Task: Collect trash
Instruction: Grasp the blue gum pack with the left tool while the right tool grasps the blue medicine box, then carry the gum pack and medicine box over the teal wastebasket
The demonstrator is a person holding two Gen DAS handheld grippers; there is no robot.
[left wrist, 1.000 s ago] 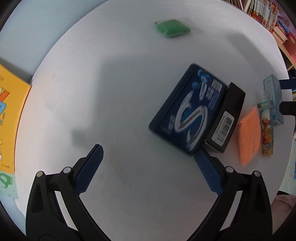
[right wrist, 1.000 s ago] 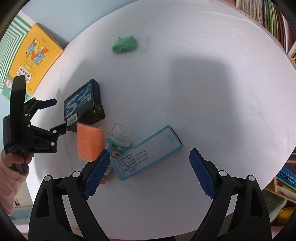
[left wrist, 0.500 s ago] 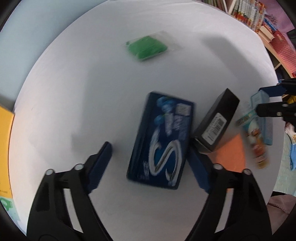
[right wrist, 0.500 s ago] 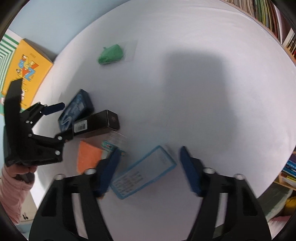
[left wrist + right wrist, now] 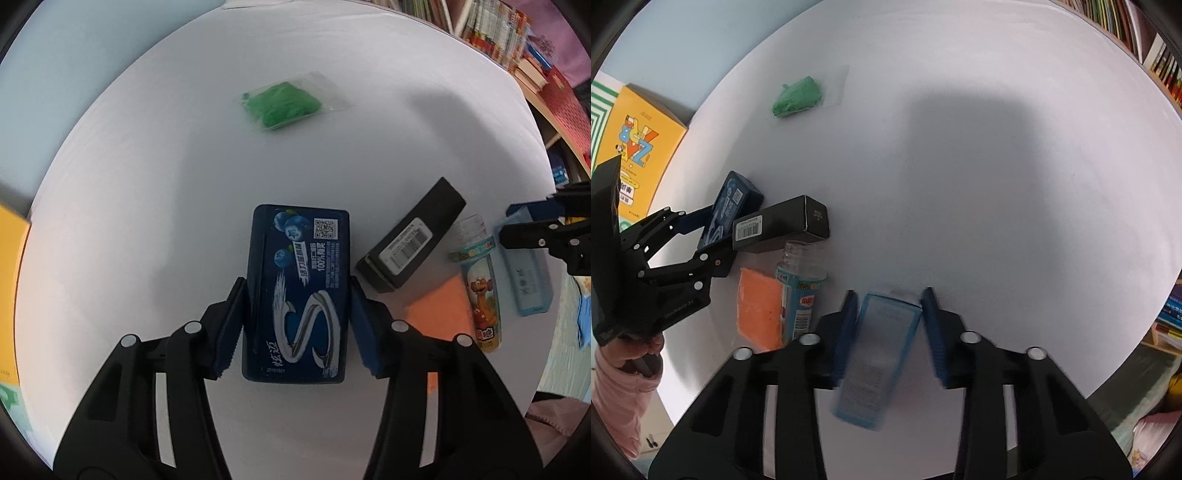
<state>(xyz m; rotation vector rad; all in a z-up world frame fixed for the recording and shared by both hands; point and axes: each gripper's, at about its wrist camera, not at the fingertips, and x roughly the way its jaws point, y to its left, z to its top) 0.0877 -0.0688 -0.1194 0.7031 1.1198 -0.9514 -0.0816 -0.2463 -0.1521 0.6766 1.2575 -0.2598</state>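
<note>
On the round white table (image 5: 147, 221), my left gripper (image 5: 297, 325) is shut on a dark blue gum pack (image 5: 297, 291), its pads pressed on both long sides. My right gripper (image 5: 888, 336) straddles a light blue carton (image 5: 879, 354); the left pad touches it, a small gap shows at the right pad. A black box (image 5: 412, 245) (image 5: 779, 229), a clear small bottle (image 5: 476, 280) (image 5: 799, 295) and an orange wrapper (image 5: 439, 314) (image 5: 759, 314) lie between the two grippers. A green packet in clear wrap (image 5: 282, 105) (image 5: 799, 96) lies farther away.
A yellow book (image 5: 631, 147) lies off the table's left edge. Bookshelves (image 5: 491, 40) stand behind the table at the right. The table's far right half (image 5: 1034, 184) holds only a shadow.
My left gripper moved over the gum pack and closed on it. My right gripper advanced over the light blue carton, its fingers narrowing around it. The black box shifted apart from the gum pack.
</note>
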